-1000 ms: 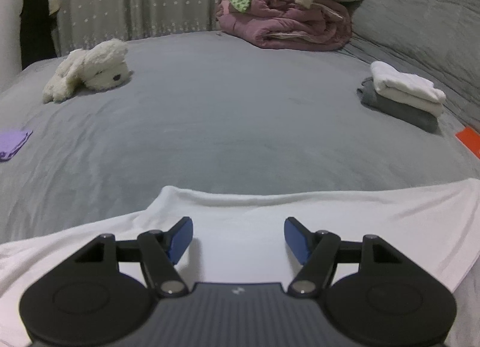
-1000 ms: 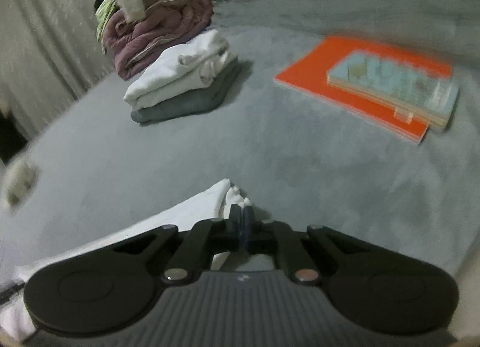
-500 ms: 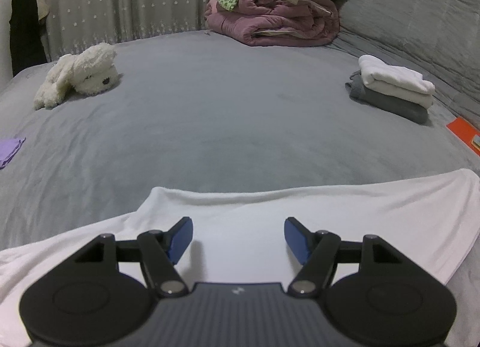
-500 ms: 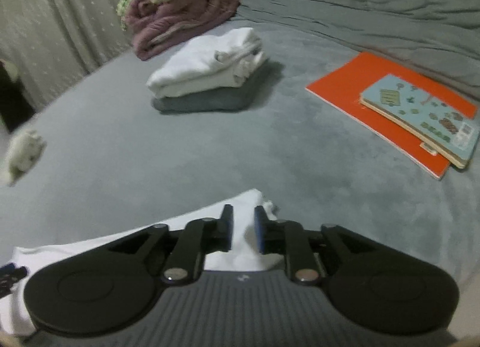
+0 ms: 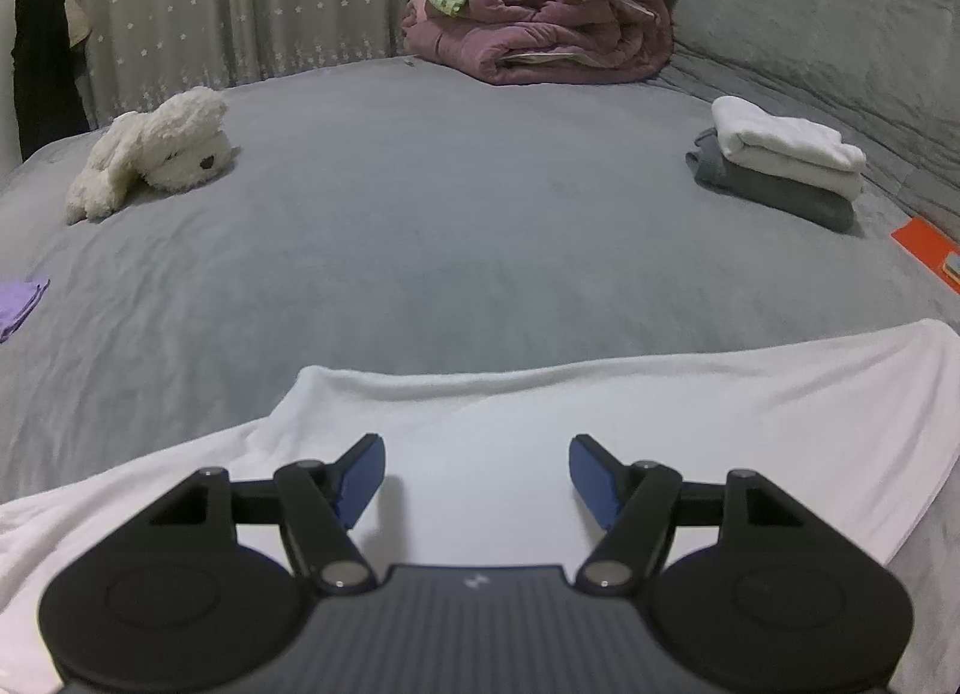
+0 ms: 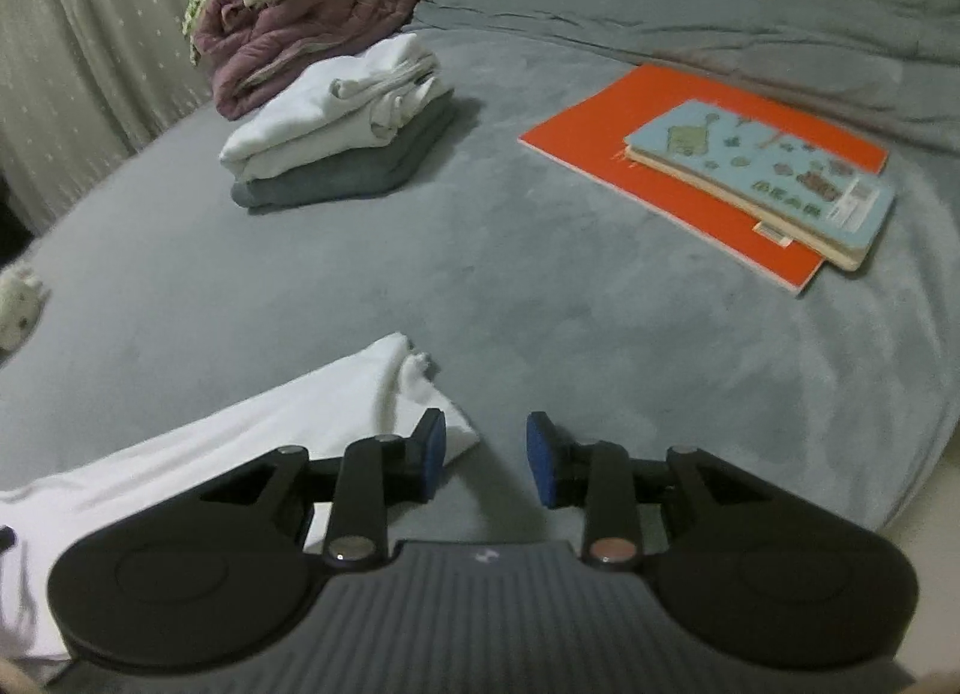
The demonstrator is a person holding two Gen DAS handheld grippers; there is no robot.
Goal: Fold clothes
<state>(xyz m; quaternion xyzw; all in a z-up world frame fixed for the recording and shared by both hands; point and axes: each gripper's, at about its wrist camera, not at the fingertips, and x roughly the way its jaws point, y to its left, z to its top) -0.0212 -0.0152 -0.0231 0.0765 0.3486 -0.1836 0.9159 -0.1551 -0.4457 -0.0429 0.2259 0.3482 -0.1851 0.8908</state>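
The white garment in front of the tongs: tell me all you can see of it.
The white garment is plain, soft-looking cloth, spread mostly flat across the near edge of the grey bed, with a gentle ridge along its far edge. In the right wrist view one corner lies bunched and slightly crumpled. The left tongs hang open over it, gripping nothing. The right tongs are opening beside that corner; no cloth lies between their pads, and the left pad sits at the cloth's edge.

Matt white cloth garment (image 5: 600, 424), fleecy bedspread (image 5: 450, 226)
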